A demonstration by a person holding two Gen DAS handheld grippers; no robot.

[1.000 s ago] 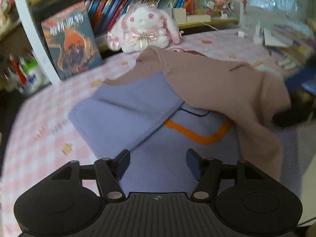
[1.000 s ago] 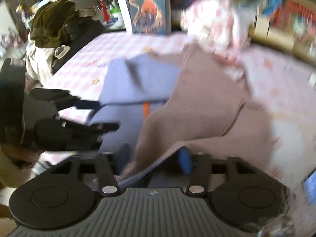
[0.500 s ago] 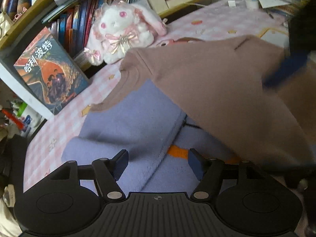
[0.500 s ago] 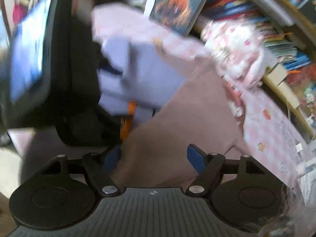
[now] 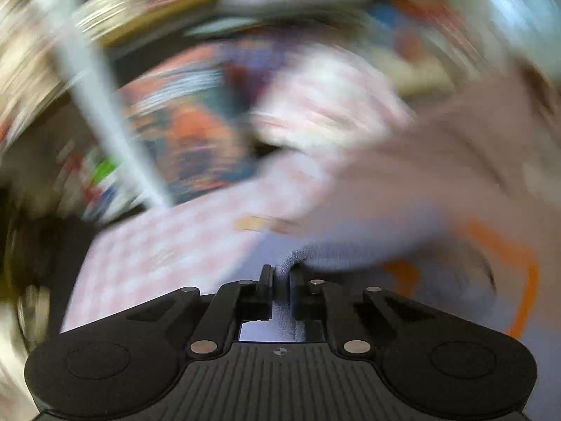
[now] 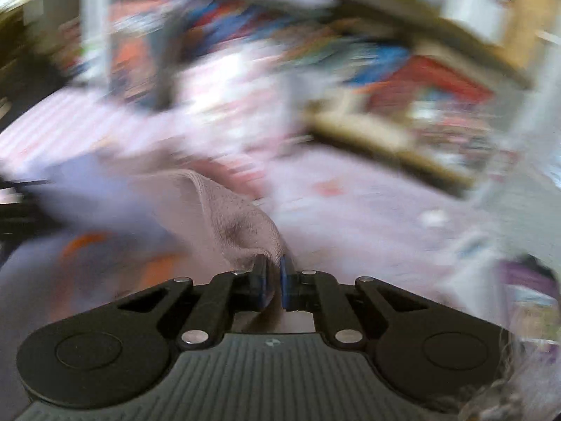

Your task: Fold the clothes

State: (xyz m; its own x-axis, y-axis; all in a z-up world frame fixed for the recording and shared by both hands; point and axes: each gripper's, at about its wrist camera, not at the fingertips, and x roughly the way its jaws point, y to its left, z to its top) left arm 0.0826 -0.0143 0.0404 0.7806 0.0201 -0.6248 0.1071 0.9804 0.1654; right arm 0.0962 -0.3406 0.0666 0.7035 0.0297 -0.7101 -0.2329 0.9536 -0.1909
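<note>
Both views are heavily blurred by motion. A lavender garment [image 5: 350, 242] with an orange stripe [image 5: 526, 280] lies on the table, and a mauve-brown garment [image 5: 438, 161] lies over its right side. My left gripper [image 5: 280, 277] has its jaws closing, and a fold of the lavender cloth is pinched between the pads. In the right wrist view my right gripper [image 6: 271, 270] is closing tight on a raised edge of the mauve-brown garment [image 6: 238, 224]. The lavender garment [image 6: 98, 193] spreads to its left.
A pink checked tablecloth [image 5: 157, 263] covers the table. Behind it stand a white shelf post [image 5: 105, 115], a book with an orange cover [image 5: 196, 133] and a blurred pink-white plush toy [image 5: 333, 98]. Crowded bookshelves [image 6: 385, 133] line the back.
Both grippers stood open above the clothes before. Now each is down at the cloth with its jaws drawn together on a fold. Both views have swung and blurred.
</note>
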